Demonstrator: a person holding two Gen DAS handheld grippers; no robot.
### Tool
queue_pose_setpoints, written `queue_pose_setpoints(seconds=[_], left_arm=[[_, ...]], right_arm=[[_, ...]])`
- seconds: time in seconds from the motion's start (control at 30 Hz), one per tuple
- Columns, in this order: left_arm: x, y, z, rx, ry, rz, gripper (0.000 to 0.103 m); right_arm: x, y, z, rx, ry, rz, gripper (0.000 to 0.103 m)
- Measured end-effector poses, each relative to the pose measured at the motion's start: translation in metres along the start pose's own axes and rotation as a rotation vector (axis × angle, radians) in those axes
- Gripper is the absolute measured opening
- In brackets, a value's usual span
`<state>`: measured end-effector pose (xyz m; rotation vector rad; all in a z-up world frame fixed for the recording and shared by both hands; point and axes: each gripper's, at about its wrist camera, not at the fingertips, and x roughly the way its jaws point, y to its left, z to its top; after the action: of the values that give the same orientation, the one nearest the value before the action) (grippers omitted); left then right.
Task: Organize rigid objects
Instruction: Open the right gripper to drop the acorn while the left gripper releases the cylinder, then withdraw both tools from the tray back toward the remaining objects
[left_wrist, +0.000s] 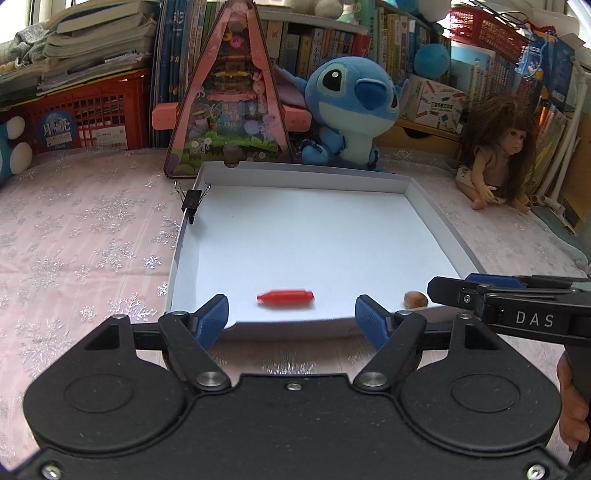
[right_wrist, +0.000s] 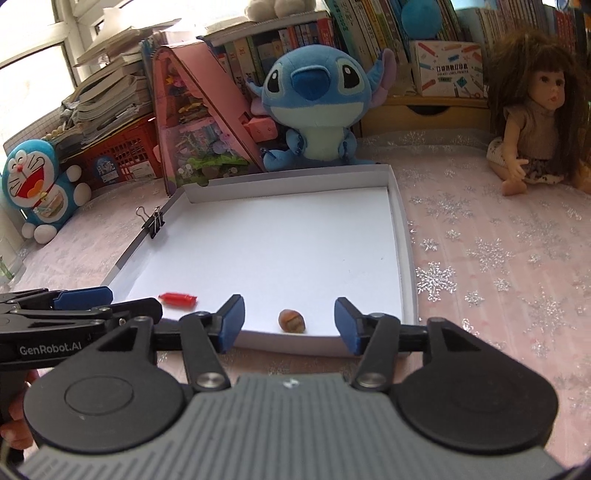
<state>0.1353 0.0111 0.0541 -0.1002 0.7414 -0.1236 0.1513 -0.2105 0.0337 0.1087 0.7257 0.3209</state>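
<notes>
Two small things are lying near the white tray's (left_wrist: 436, 218) six o'clock edge: red cap (left_wrist: 285, 297) and nut (right_wrist: 291, 320). Both the left gripper (left_wrist: 291, 317) and right gripper (right_wrist: 289, 323) are showing spread, empty fingers; withdrawing straight should avoid nudging either.

Both wrist views close, low, angled down over near edge of white tray (left_wrist: 439, 225) (right_wrist: 400, 236). Left view from tray's left, right from its right; shared: tray, blue plush (left_wrist: 351, 107) (right_wrist: 314, 96) upper centre.
</notes>
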Motion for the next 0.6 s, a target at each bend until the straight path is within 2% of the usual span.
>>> queue_pose_setpoints(seconds=[0.37,0.6], left_arm=[[-0.043,-0.001,-0.047,0.051,-0.086,-0.017,0.082],[-0.060,0.006,-0.073,0.052,-0.126,-0.031,0.084]], right_arm=[[-0.041,0.008,-0.044,-0.162,-0.128,-0.046,0.081],[-0.059,0.007,-0.074,-0.227,-0.173,-0.066,0.085]])
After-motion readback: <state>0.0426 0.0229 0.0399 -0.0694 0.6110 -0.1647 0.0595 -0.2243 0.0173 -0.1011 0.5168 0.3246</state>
